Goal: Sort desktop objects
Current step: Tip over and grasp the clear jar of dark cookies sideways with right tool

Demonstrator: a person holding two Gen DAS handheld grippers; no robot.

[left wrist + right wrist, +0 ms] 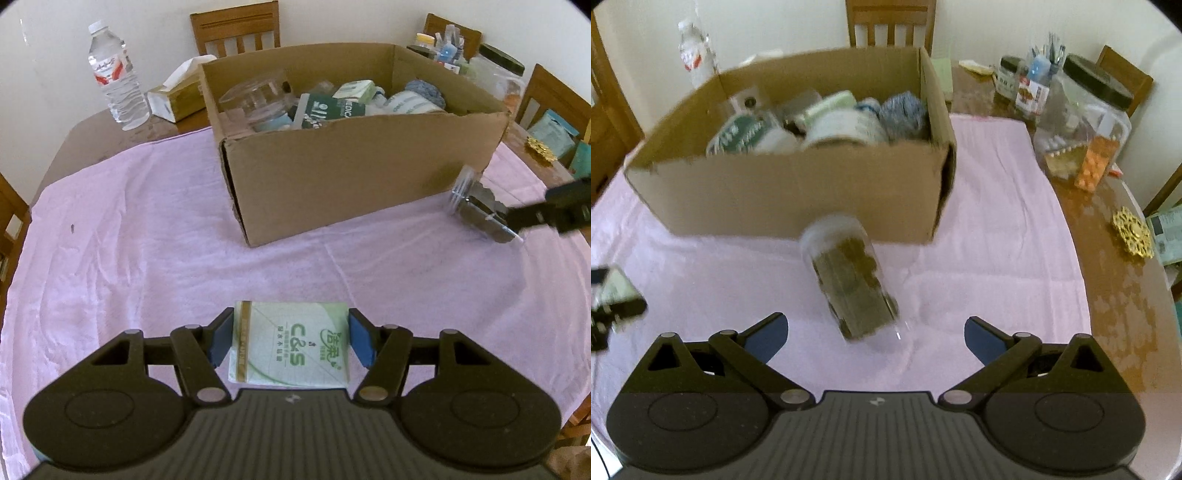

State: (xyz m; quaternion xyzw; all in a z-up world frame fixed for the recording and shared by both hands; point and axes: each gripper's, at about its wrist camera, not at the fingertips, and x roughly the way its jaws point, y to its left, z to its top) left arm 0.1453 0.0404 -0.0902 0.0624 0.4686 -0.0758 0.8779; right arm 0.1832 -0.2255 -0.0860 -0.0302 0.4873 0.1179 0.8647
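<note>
My left gripper [290, 332] is shut on a green and white tissue pack [290, 345], its blue pads pressing both sides, above the pink cloth [147, 240]. The cardboard box [354, 162] stands ahead, filled with several packets and jars. My right gripper [875, 334] is open, fingers wide apart, just behind a clear jar of brown contents [849, 280] lying on its side in front of the box [790, 192]. The jar [480, 208] and right gripper's arm also show at the right of the left wrist view. The left gripper with the pack shows at the left edge of the right wrist view [613, 299].
A water bottle [114, 74] and tissue box [181, 96] stand behind the box at left. Jars and a large clear container [1086, 125] crowd the bare wood table at right, with a gold ornament [1132, 236]. Wooden chairs ring the table.
</note>
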